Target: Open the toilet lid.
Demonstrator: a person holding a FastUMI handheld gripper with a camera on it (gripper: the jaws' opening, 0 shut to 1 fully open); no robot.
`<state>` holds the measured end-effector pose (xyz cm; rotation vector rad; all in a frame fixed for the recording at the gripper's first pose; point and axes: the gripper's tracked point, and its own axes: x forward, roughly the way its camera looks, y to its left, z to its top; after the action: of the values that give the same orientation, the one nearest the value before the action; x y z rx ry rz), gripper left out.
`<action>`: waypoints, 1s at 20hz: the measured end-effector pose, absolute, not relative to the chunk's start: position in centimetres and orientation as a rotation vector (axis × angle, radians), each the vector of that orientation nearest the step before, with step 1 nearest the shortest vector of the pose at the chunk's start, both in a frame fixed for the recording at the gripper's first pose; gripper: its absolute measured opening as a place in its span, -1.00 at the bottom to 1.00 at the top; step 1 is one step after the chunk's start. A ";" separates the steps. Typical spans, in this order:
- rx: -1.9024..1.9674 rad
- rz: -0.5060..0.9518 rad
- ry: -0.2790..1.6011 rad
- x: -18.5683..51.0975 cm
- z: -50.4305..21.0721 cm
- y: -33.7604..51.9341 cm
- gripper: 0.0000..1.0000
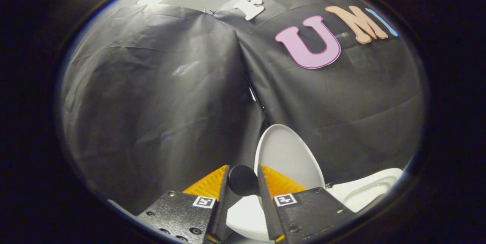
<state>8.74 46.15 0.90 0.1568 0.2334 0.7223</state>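
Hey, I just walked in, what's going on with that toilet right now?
A person is working a handheld gripper at a white toilet in a booth with black cloth walls. The fingers are closed on a round black knob, which sits between their tips. Just beyond the fingers, the white toilet lid is already standing raised, leaning back toward the cloth. Beside it, part of the white toilet bowl is in view. So the lid looks open or nearly open.

one toilet lid (286,153), one black knob (243,179), one hand-held gripper (243,178)
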 end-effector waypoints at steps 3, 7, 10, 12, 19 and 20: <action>0.159 0.729 0.203 8.5 1.9 45.6 0.03; 0.149 0.745 0.132 7.9 4.5 44.5 0.13; 0.150 0.740 0.064 7.3 6.9 42.9 0.16; 0.139 0.717 0.027 7.0 8.2 41.2 0.17; 0.085 0.531 -0.068 7.4 11.6 31.6 0.19; 0.079 0.499 -0.080 7.5 12.0 30.0 0.19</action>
<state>7.47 30.04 11.99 0.0792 -0.0795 0.4994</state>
